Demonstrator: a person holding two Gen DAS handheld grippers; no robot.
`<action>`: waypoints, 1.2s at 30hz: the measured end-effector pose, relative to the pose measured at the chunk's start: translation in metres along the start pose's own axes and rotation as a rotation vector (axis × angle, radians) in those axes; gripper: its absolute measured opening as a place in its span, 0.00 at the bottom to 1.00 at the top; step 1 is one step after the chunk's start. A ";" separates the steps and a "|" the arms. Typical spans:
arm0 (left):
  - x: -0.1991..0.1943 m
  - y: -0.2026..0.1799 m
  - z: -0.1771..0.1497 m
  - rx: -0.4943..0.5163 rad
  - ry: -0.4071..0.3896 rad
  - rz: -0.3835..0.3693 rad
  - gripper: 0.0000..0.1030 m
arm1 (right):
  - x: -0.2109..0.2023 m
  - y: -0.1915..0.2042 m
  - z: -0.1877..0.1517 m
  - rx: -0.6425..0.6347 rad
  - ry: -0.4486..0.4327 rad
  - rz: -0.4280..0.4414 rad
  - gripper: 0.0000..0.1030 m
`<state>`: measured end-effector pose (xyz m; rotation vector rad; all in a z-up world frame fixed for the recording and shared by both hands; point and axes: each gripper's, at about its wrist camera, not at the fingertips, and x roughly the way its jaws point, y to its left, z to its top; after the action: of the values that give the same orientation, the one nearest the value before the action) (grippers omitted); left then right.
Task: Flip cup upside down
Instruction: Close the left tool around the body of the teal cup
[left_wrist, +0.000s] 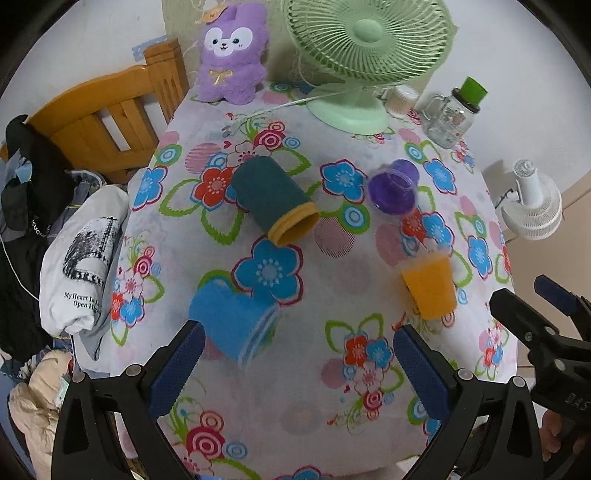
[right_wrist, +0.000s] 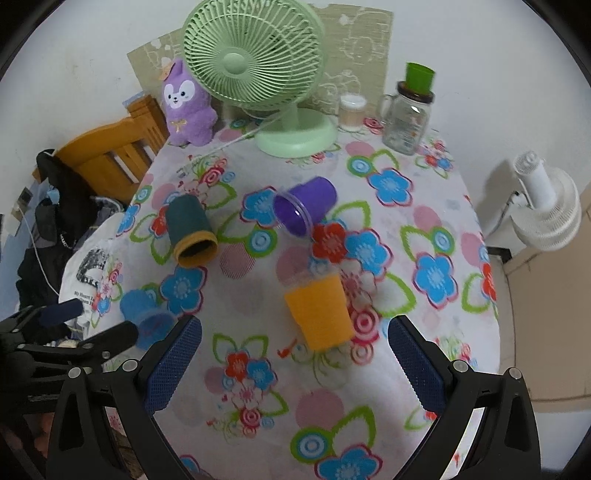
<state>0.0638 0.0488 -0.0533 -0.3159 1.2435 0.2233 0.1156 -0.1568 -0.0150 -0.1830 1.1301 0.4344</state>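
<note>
Four cups lie on a floral tablecloth (left_wrist: 332, 258). A blue cup (left_wrist: 232, 325) lies on its side just ahead of my open left gripper (left_wrist: 295, 354), close to the left finger. An orange cup (right_wrist: 319, 312) stands upside down, blurred, between and just ahead of my open right gripper (right_wrist: 295, 350); it also shows in the left wrist view (left_wrist: 430, 286). A dark green cup with a yellow rim (left_wrist: 275, 201) and a purple cup (left_wrist: 393, 186) lie on their sides farther back. Both grippers are empty.
A green desk fan (left_wrist: 364, 40), a purple plush toy (left_wrist: 231, 51), a glass jar with a green lid (left_wrist: 452, 110) and a small white container stand at the table's back. A wooden chair (left_wrist: 103, 118) with clothes is left. A white fan (left_wrist: 535, 206) stands right.
</note>
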 end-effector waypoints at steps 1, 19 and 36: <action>0.005 0.001 0.006 -0.001 0.001 0.005 1.00 | 0.003 0.001 0.005 -0.003 -0.003 0.005 0.99; 0.085 0.030 0.082 -0.098 0.076 0.028 1.00 | 0.092 0.017 0.080 -0.077 0.058 -0.002 0.99; 0.137 0.044 0.120 -0.191 0.141 0.053 1.00 | 0.148 0.029 0.108 -0.080 0.118 0.006 0.98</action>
<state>0.1979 0.1317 -0.1538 -0.4709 1.3739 0.3718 0.2457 -0.0565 -0.1013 -0.2782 1.2299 0.4792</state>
